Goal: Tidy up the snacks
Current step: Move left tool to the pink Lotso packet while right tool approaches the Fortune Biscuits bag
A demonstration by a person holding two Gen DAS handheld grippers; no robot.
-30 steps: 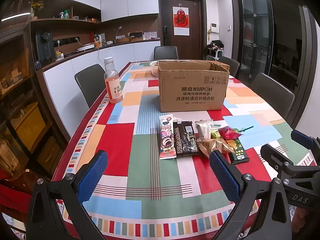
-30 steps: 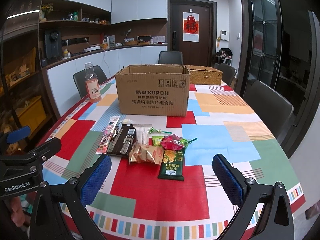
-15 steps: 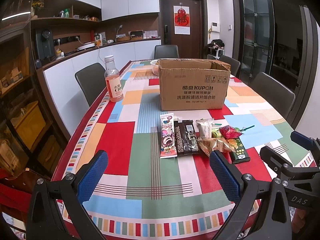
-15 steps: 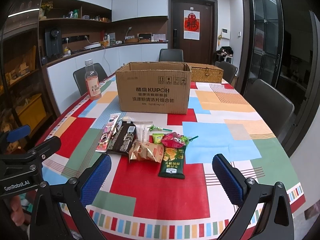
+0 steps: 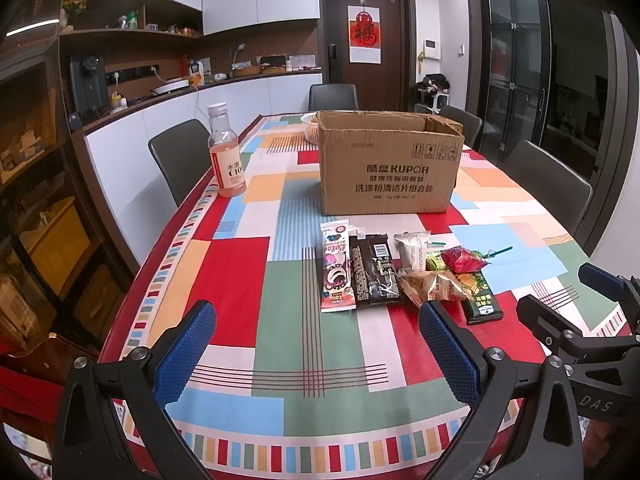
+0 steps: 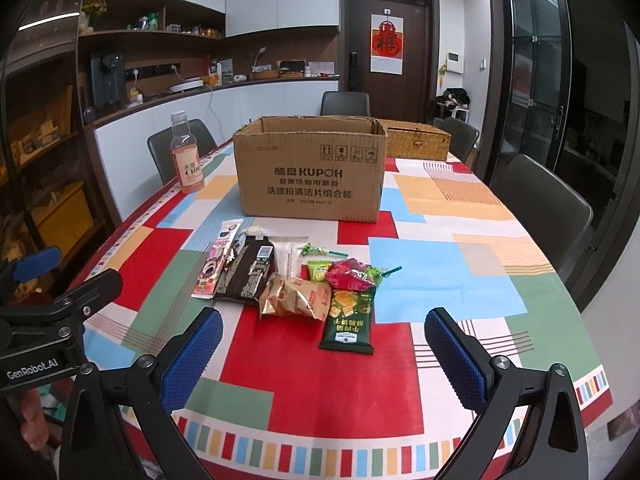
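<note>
Patchwork tablecloth [image 6: 312,384] is spread beneath the snack packets [image 6: 296,280], clustered just before the open cardboard box [image 6: 310,168]. Both left gripper [image 5: 316,354] and right gripper [image 6: 322,354] are held spread wide, empty, short of the pile. One packet at the edge is best taken first. The box interior is hidden; overlapped wrappers are hard to count.

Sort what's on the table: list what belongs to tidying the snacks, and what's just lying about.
For the job: pink snack pack, dark chocolate pack, green cracker bag, golden packets, red wrapper, cardboard box.

Lying about: drink bottle, wicker case.
</note>
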